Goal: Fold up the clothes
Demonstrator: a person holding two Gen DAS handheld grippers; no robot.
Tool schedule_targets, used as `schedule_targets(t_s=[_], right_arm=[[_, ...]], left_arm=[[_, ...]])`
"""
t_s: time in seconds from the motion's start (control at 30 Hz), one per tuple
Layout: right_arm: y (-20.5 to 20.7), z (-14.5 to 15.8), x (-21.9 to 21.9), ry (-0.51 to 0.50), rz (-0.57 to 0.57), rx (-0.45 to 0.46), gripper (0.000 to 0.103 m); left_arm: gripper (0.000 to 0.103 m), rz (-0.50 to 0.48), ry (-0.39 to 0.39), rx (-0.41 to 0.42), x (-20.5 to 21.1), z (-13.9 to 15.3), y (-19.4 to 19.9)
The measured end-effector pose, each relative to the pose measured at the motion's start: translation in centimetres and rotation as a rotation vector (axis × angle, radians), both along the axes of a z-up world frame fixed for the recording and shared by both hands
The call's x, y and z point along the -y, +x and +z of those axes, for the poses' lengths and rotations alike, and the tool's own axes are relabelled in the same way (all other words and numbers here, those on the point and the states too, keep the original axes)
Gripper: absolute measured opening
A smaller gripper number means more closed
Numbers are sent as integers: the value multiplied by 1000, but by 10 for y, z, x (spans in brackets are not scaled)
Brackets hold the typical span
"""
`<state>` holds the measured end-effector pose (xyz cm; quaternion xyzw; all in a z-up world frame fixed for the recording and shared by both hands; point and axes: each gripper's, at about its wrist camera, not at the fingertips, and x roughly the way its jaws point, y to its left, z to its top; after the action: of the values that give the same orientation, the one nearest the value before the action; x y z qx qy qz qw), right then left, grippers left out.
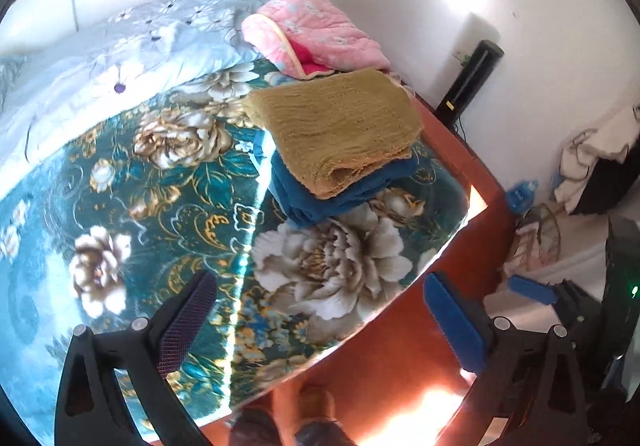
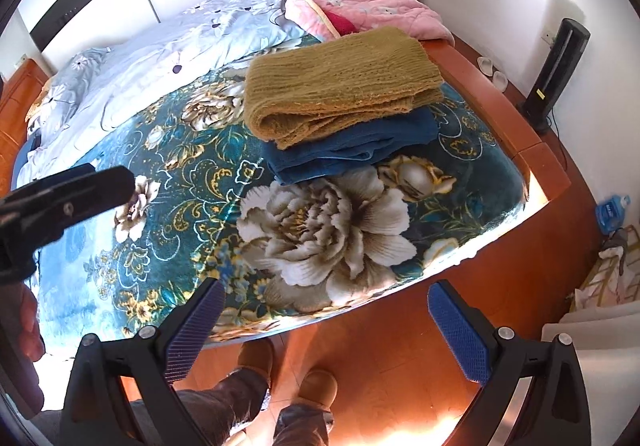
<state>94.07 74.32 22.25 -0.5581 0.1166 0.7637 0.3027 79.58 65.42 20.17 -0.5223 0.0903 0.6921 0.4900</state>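
A folded mustard knit garment (image 1: pixel 340 130) (image 2: pixel 340 86) lies on top of a folded dark blue garment (image 1: pixel 340 194) (image 2: pixel 352 150) near the bed's foot corner. Both rest on a teal floral blanket (image 1: pixel 160 182) (image 2: pixel 192 214). My left gripper (image 1: pixel 320 310) hangs open over the blanket's near edge, well short of the stack, with nothing between its fingers. My right gripper (image 2: pixel 326 314) is also open and empty above the bed edge. The left gripper's black body (image 2: pixel 60 206) shows at the left of the right wrist view.
A pink quilted garment (image 1: pixel 316 34) (image 2: pixel 368 6) lies behind the stack beside a pale floral duvet (image 1: pixel 120 58) (image 2: pixel 168 54). The orange wooden bed frame (image 1: pixel 460 166) (image 2: pixel 516 114) borders the right. A black tower heater (image 2: pixel 556 74), a blue bottle (image 2: pixel 612 212) and the person's slippers (image 2: pixel 288 374) are on the floor.
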Motion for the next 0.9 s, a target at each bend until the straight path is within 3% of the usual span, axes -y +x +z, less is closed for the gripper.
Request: schedule_targets(t_s=[0.47, 0.9], right_arm=[[2, 3, -8, -8, 76, 5, 103], [3, 2, -17, -21, 92, 9, 103]], left_arm=[[103, 54, -71, -106, -7, 7, 16], [103, 57, -133, -156, -15, 3, 25]])
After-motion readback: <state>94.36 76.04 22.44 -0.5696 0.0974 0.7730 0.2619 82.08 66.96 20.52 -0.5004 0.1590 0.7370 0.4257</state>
